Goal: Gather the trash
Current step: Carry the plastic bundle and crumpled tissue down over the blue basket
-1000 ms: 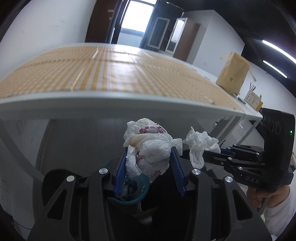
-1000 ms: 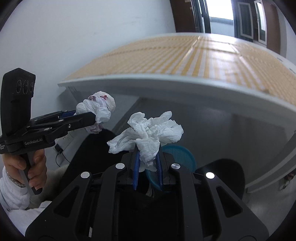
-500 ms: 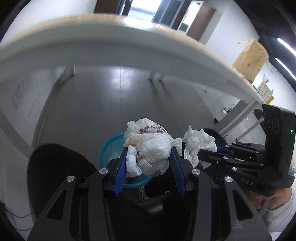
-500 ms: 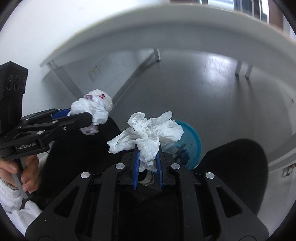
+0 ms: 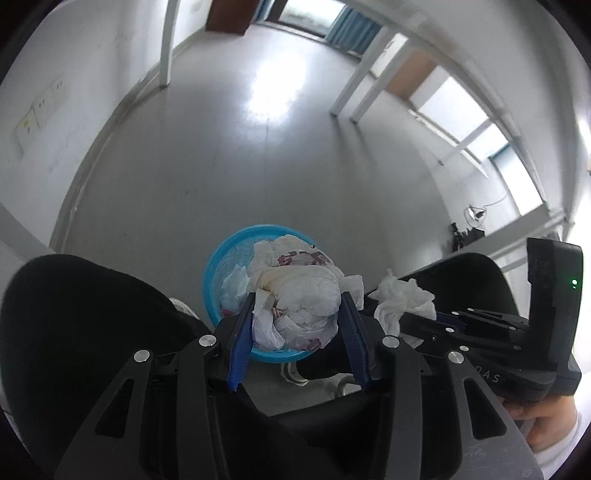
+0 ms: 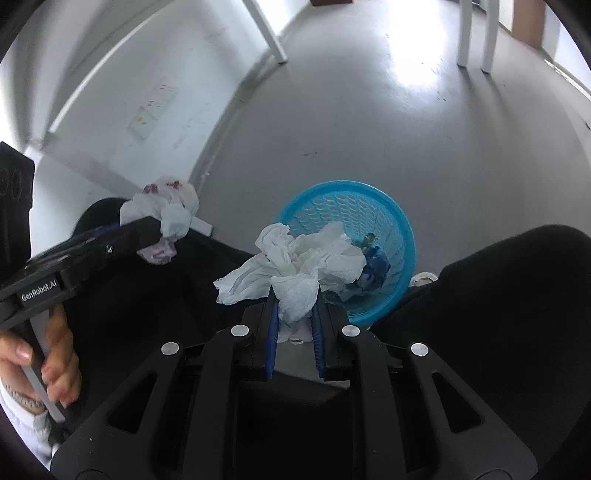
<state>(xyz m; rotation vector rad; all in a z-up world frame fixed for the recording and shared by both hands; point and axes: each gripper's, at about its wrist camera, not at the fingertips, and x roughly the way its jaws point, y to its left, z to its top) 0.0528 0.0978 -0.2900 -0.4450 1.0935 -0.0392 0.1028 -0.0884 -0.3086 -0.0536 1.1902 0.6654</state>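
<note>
Two grippers clamping crumpled trash, blue basket (image 6: 400,236) on glossy grey floor (image 5: 258,155)

Glossy grey floor (image 5: 221,166) all across, with a bright patch of glare (image 5: 277,85) toward the far end. At upper left one white table leg (image 5: 166,44), standing close to the wall; further right a pair of white legs (image 5: 351,85) side by side. On the left wall a row of socket plates (image 5: 40,107) above a pale skirting; from the right wrist, a pale wall plate (image 6: 153,110) with small coloured marks. At the top a brown panel (image 5: 229,16), to the right bright windows (image 5: 454,107). By the right wall some dark clutter (image 5: 465,232) with a pale cable, too small to tell. Low in both views black-clad knees (image 5: 92,332), and between them the toe of a white shoe (image 5: 295,373) on the floor.
</note>
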